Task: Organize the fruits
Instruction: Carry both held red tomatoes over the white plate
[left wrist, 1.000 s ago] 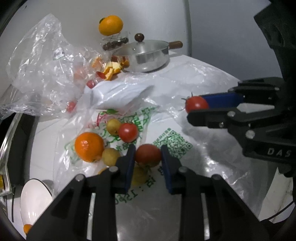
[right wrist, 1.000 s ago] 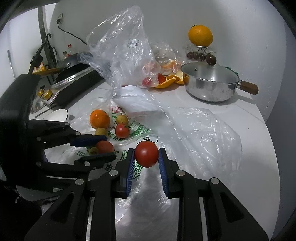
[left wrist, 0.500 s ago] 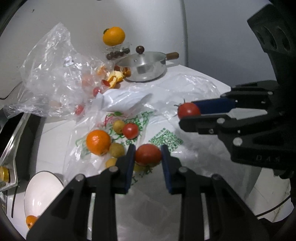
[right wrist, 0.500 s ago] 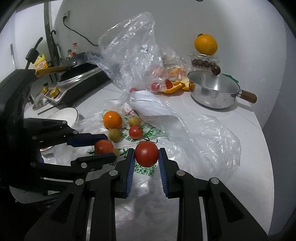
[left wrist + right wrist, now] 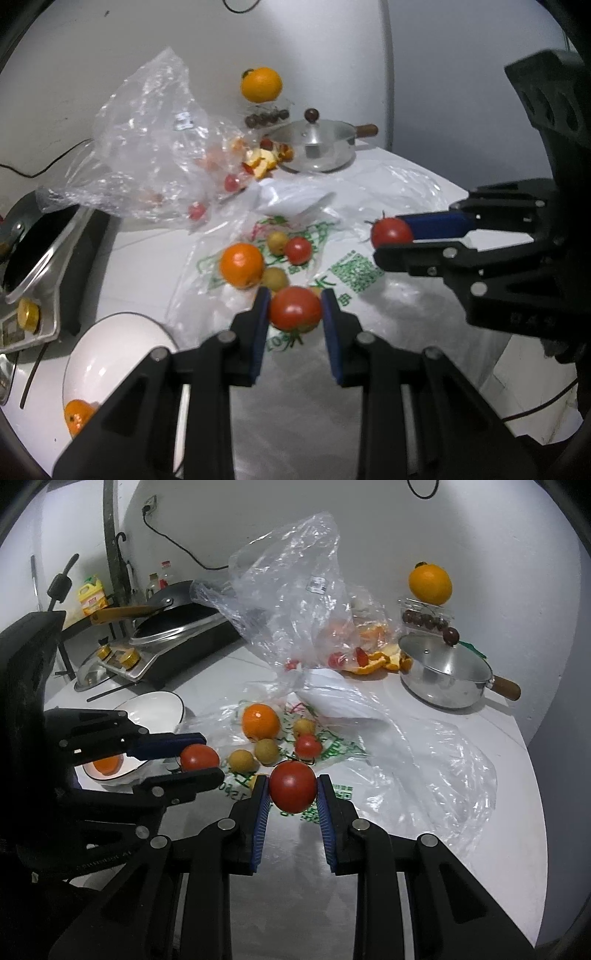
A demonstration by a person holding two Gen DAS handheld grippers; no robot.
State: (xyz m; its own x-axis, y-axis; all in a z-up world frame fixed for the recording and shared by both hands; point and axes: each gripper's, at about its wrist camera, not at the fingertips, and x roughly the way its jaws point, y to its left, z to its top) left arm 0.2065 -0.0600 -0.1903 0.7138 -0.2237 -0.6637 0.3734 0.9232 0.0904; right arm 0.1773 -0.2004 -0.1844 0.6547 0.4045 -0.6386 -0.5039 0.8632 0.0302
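Note:
My left gripper (image 5: 295, 314) is shut on a red tomato (image 5: 294, 309) and holds it above the printed plastic bag (image 5: 354, 269). My right gripper (image 5: 292, 789) is shut on another red tomato (image 5: 292, 791), also lifted; it shows in the left wrist view (image 5: 391, 232). On the bag lie an orange (image 5: 260, 722), a small tomato (image 5: 307, 746) and several small yellow fruits (image 5: 266, 750). A white bowl (image 5: 155, 705) at the left holds an orange (image 5: 77, 421).
A crumpled clear bag (image 5: 291, 602) with fruit and orange peel stands at the back. A lidded steel pot (image 5: 447, 672) sits at the back right, with an orange (image 5: 430, 583) on a clear box behind it. A stove with a pan (image 5: 177, 627) is at the left.
Both grippers have risen and drawn back from the bag, each still holding its tomato. The bowl and stove have come into view.

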